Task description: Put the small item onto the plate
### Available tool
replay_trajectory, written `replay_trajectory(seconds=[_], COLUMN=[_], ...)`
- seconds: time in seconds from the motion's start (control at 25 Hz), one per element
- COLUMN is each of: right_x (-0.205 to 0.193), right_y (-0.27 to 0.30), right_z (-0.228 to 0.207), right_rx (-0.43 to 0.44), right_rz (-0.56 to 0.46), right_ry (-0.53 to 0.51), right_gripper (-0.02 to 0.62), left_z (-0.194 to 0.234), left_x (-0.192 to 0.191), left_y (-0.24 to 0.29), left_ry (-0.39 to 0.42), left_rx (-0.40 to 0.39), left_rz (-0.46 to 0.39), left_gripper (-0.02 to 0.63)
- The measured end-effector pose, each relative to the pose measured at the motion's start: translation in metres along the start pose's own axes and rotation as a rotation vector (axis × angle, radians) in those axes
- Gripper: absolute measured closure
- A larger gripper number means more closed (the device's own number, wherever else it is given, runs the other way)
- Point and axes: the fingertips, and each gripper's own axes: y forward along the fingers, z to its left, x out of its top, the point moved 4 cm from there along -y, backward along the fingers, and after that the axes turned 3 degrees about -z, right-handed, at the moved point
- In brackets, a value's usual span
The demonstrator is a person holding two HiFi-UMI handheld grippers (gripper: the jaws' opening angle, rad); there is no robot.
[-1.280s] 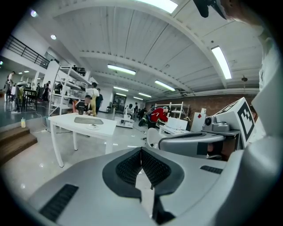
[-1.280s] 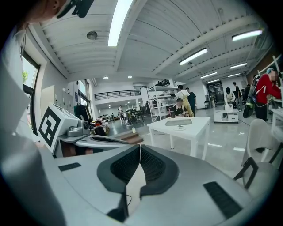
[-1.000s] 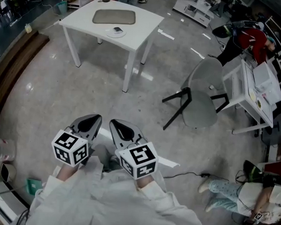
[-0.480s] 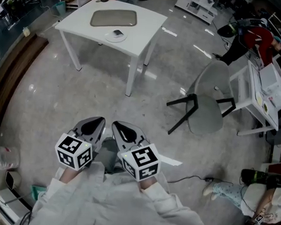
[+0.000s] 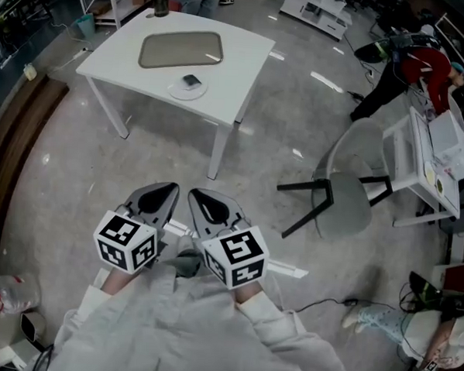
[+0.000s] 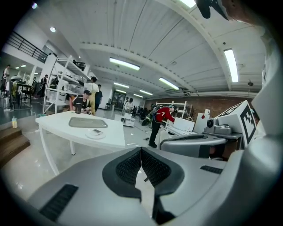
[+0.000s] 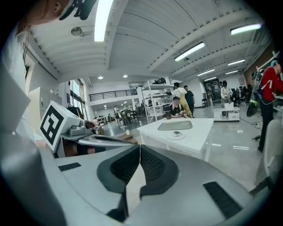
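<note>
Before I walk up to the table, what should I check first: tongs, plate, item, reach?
1. Left tongs empty: ok. Jaws together, nothing between them.
2. Right tongs empty: ok. Jaws together, nothing between them.
3. Plate in place: ok. It sits on the white table, near the front edge.
4. Small item waiting to be moved: not ok. It already lies on the plate.
5. Table within reach: not ok. Both tongs are held close to the body, well short of it.
6. Chair out of the way: ok. It stands to the right, apart from the table.
</note>
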Motion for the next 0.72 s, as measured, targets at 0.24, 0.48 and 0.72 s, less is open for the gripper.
replay_trajectory(seconds=[0.24, 0.48, 0.72], right_x=[0.023, 0.025, 0.027], right_y=[0.059, 0.090, 0.109], right_z=[-0.027, -0.042, -0.056], right_rx=[-0.029, -0.038, -0.049], right_rz=[-0.006, 0.026, 0.032], right_ry=[0.003, 0.014, 0.030], right_gripper=[0.580, 0.580, 0.580], left_z=[0.052, 0.077, 0.095], left_x=[0.025, 0.025, 0.027], left_y=[0.039, 0.061, 0.072], left_ry=[0.008, 0.022, 0.008], left_rx=[-0.035, -0.047, -0.042], left_rz=[0.009, 0.054, 0.059], left_gripper=[0.595, 0.595, 0.595])
